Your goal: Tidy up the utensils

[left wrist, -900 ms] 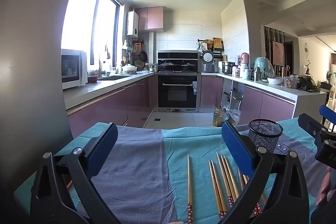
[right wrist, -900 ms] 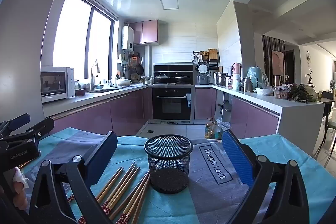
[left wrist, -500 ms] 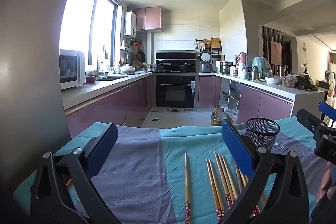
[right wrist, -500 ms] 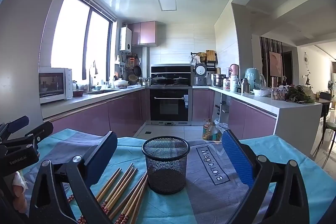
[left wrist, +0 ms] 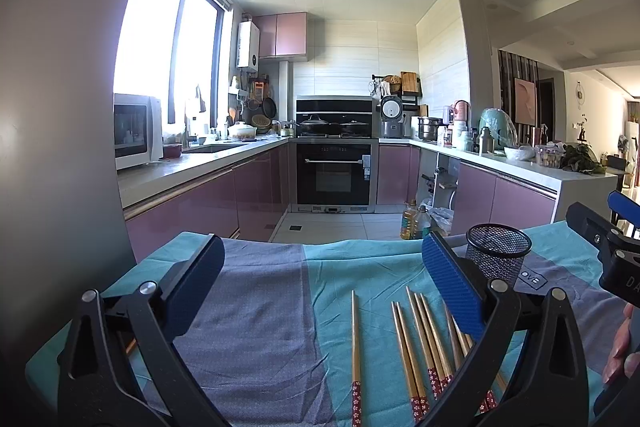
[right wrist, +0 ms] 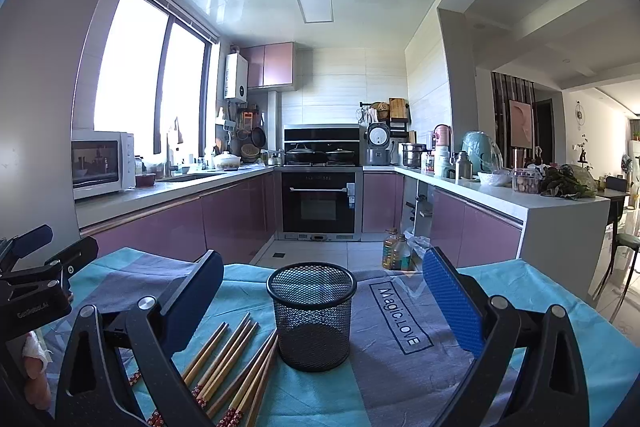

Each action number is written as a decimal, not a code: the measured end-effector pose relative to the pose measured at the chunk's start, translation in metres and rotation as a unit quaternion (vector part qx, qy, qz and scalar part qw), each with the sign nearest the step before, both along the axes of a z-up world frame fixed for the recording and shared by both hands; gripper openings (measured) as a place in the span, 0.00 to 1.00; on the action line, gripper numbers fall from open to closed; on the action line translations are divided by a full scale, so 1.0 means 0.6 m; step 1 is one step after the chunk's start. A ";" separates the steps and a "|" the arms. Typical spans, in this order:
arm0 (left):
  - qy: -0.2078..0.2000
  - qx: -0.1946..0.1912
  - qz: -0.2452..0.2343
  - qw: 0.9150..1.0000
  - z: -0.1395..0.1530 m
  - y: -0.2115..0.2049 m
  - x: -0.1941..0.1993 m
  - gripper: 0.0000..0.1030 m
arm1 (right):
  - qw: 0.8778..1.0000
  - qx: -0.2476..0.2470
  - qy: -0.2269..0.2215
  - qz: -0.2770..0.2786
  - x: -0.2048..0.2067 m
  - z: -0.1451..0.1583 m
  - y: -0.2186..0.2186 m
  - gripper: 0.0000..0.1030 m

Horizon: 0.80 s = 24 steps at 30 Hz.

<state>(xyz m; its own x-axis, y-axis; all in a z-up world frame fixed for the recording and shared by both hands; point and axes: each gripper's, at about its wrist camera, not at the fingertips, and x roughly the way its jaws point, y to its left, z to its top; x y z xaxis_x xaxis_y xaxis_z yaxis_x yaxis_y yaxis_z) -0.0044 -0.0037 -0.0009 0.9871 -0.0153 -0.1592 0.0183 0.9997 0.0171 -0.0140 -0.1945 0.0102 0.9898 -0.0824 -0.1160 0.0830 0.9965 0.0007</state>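
Note:
Several wooden chopsticks (left wrist: 416,343) with red patterned ends lie side by side on the teal and grey cloth (left wrist: 256,339); one chopstick (left wrist: 354,343) lies apart to their left. A black mesh holder (right wrist: 312,315) stands upright and empty, just right of the chopsticks (right wrist: 232,363). It also shows in the left wrist view (left wrist: 498,255). My left gripper (left wrist: 320,291) is open and empty above the cloth. My right gripper (right wrist: 320,299) is open and empty, with the holder between its fingers in view.
The cloth-covered table's far edge (right wrist: 360,269) faces a kitchen with purple cabinets (right wrist: 224,223) and an oven (right wrist: 320,203). Oil bottles (right wrist: 394,251) stand on the floor beyond. The other gripper shows at the frame sides: the right one (left wrist: 608,247), the left one (right wrist: 32,279).
Both grippers have tilted or drifted slightly; the holder and chopsticks sit a little lower and further left in view. Nothing was taken hold of.

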 end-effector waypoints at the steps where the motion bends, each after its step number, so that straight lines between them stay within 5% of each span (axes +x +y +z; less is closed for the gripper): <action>1: 0.001 0.000 0.000 1.000 0.000 0.000 0.000 0.95 | 1.000 0.000 0.000 0.000 0.001 0.000 -0.001 0.94; 24: 0.000 -0.002 0.000 1.000 0.001 0.002 -0.004 0.95 | 1.000 -0.001 -0.003 -0.005 -0.002 0.003 0.004 0.94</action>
